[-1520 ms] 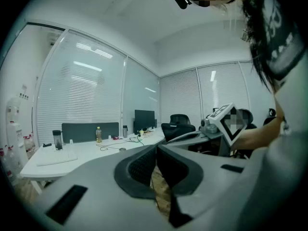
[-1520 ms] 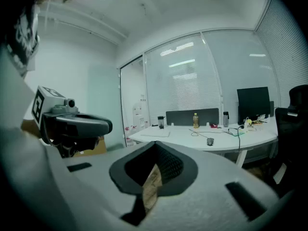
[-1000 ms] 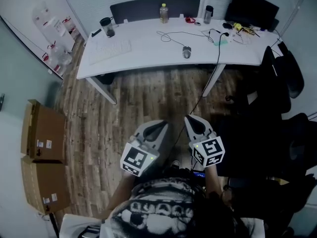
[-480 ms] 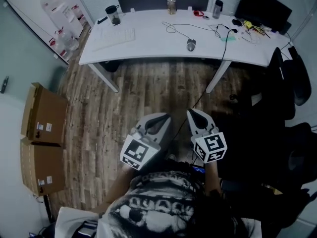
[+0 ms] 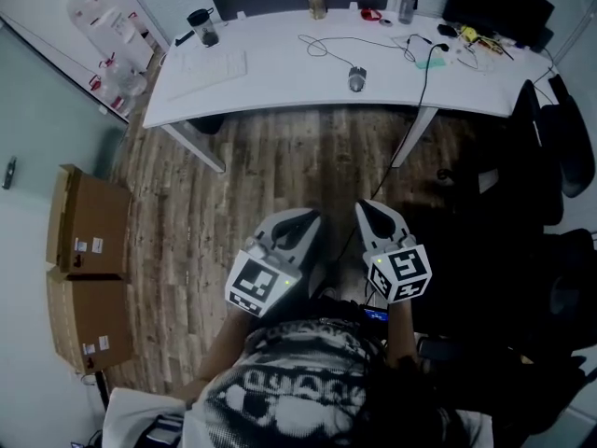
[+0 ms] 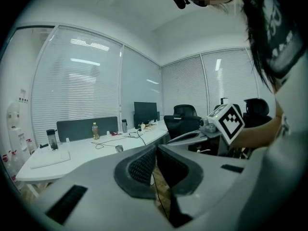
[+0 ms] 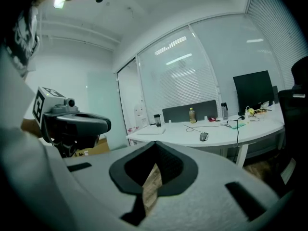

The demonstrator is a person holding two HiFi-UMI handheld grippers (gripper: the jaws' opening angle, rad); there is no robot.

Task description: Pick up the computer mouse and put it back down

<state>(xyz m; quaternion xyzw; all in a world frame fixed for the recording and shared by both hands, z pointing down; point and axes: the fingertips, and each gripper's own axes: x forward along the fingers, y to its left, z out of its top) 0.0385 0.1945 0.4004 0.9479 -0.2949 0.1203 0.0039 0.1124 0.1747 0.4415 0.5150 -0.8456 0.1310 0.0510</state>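
- Mouse location: the small grey computer mouse rests on the white curved desk, close to the front edge and a little right of the desk's middle.
- Bearing: the mouse lies straight ahead of you and well apart from both grippers. A stretch of brown wooden floor separates them. Neither gripper is within reach of it.
- Nearer hand: in the head view the right gripper lines up almost directly with the mouse. The left gripper sits to the left of that line. Treat the right gripper as the better placed for the pick.
- Long axis: the mouse appears to lie lengthwise along your line of approach, so the jaws would close across its two sides. It shows too small to confirm this.
- Jaw state: each gripper view shows its pads pressed together at the tips with nothing between them. Only floor shows behind them. You will need to spread the chosen jaws before you reach the desk.
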